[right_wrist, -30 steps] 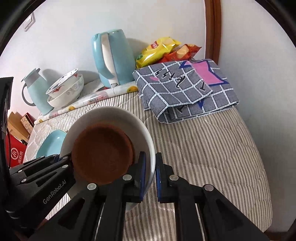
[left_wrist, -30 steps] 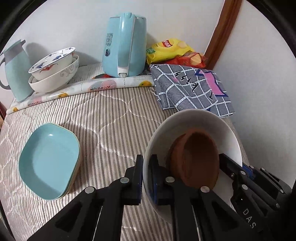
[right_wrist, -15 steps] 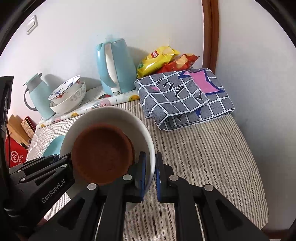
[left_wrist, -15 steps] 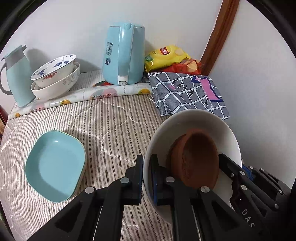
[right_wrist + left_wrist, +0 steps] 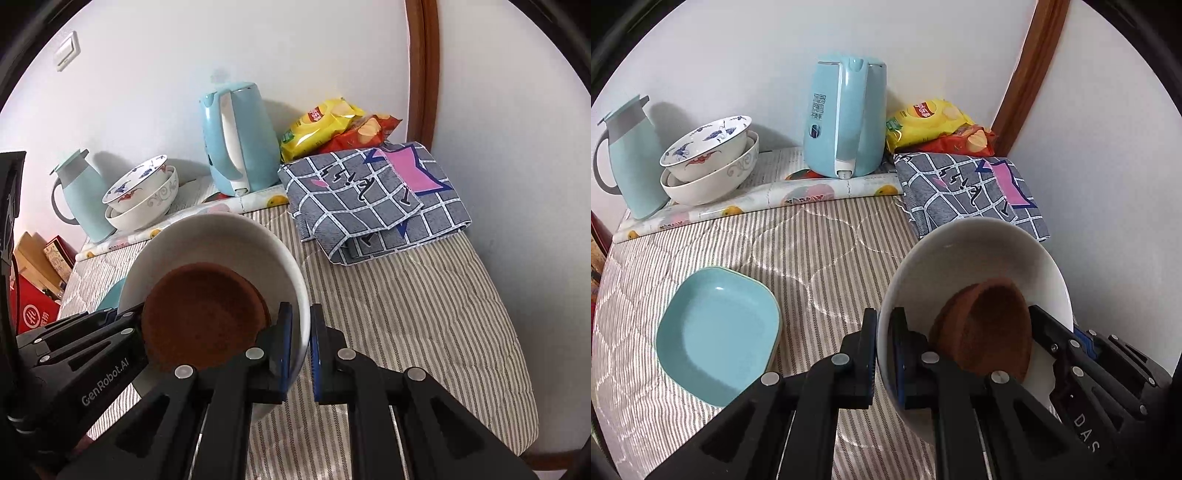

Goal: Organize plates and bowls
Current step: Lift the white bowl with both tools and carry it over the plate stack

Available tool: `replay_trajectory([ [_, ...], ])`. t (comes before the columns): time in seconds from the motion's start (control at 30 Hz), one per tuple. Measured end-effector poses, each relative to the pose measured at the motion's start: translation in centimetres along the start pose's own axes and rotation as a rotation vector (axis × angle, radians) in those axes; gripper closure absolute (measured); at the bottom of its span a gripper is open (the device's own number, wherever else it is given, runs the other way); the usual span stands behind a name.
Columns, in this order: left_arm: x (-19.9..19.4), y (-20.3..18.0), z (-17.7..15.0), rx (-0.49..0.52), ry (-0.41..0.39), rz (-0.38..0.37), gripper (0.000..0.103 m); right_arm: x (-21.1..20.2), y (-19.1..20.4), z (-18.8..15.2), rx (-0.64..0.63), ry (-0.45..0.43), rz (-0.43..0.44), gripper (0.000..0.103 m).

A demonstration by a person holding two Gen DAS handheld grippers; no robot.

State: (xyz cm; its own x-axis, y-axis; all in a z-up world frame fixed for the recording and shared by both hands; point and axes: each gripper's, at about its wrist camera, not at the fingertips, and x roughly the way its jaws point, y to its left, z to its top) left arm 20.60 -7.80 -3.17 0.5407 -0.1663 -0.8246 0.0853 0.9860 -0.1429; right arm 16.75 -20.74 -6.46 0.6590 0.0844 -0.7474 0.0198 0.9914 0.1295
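A large white bowl [image 5: 979,254] [image 5: 221,243] with a small brown dish [image 5: 993,328] [image 5: 203,317] lying in it is held in the air above the striped bedcover. My left gripper [image 5: 882,350] is shut on the bowl's left rim. My right gripper [image 5: 301,347] is shut on its right rim. A light blue square plate [image 5: 716,332] lies on the cover at the left. Two stacked patterned bowls [image 5: 709,162] [image 5: 142,195] stand at the back left.
A blue kettle [image 5: 846,118] and a blue jug [image 5: 626,155] stand along the back wall. Snack bags [image 5: 934,125] and a folded checked cloth [image 5: 967,192] fill the back right corner. Walls close the back and right. The bed's right edge [image 5: 517,332] drops off.
Both grippers have lifted and drawn back with the bowl, so the kettle, bowls and blue plate look farther away. The grip on both rims is unchanged.
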Motion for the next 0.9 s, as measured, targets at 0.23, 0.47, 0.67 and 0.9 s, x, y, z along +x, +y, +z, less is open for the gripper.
replay_trajectory([
  [0.23,0.0,1.0,-0.1,-0.014,0.006,-0.003,0.095,0.3,0.7,0.0,-0.001,0.012,0.0,0.095],
  [0.47,-0.3,2.3,0.0,-0.028,0.002,0.002,0.095,0.6,1.8,0.1,-0.011,0.015,0.007,0.095],
  [0.67,-0.6,3.7,0.2,-0.036,-0.005,0.012,0.095,0.8,3.3,0.3,-0.028,0.013,0.016,0.095],
  [0.9,-1.0,5.7,0.4,-0.061,-0.014,0.019,0.095,1.0,5.1,0.7,-0.044,0.01,0.029,0.095],
])
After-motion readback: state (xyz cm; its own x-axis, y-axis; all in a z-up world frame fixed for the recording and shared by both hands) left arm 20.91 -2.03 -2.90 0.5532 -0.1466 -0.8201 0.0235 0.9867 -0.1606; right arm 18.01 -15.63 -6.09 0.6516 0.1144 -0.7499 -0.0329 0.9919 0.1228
